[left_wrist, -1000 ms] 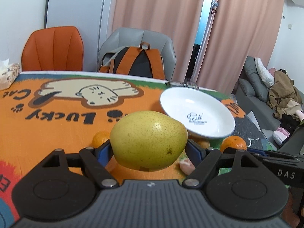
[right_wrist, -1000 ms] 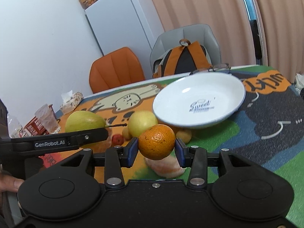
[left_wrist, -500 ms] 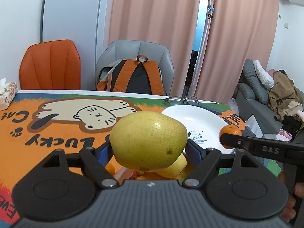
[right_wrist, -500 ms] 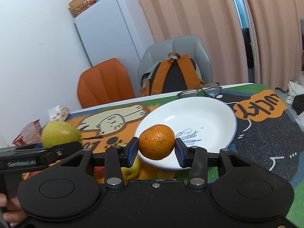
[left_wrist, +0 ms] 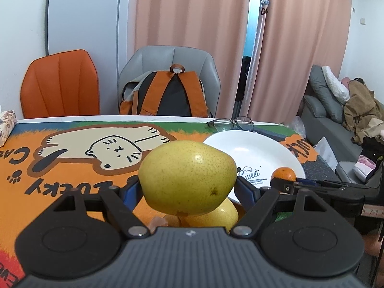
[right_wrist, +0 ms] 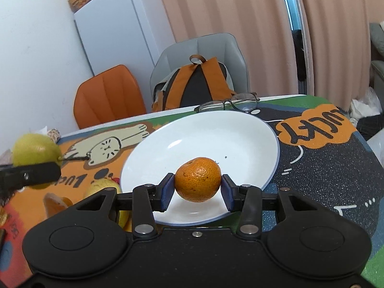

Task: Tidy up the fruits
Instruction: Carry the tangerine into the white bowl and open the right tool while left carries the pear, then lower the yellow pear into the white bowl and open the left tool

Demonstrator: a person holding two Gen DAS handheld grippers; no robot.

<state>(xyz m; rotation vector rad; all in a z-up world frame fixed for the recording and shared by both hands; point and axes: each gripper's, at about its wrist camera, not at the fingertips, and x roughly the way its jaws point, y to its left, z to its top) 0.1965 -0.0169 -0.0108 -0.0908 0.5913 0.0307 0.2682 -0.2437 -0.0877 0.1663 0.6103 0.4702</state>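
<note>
My left gripper [left_wrist: 188, 187] is shut on a yellow-green pear [left_wrist: 187, 177], held above the table just left of the white plate [left_wrist: 254, 148]. My right gripper [right_wrist: 198, 189] is shut on a small orange mandarin [right_wrist: 198, 182], which hangs over the near part of the white plate [right_wrist: 216, 134]. In the right wrist view the pear [right_wrist: 33, 151] and the left gripper's finger [right_wrist: 31, 175] show at the far left. The left wrist view shows the mandarin [left_wrist: 284, 174] over the plate's right rim. More fruit lies by the plate's near left edge: a yellow fruit [right_wrist: 103, 186] and an orange piece [right_wrist: 57, 204].
Glasses [right_wrist: 230, 102] lie on the table behind the plate. An orange chair [left_wrist: 60, 84] and a grey chair with a backpack [left_wrist: 168, 91] stand at the far edge. A tissue box [left_wrist: 7, 127] sits at the left. A sofa [left_wrist: 336, 120] is to the right.
Both grippers have moved forward toward the plate with their fruit. The mandarin now hangs over the plate, and the pear has come up beside the plate's left edge.
</note>
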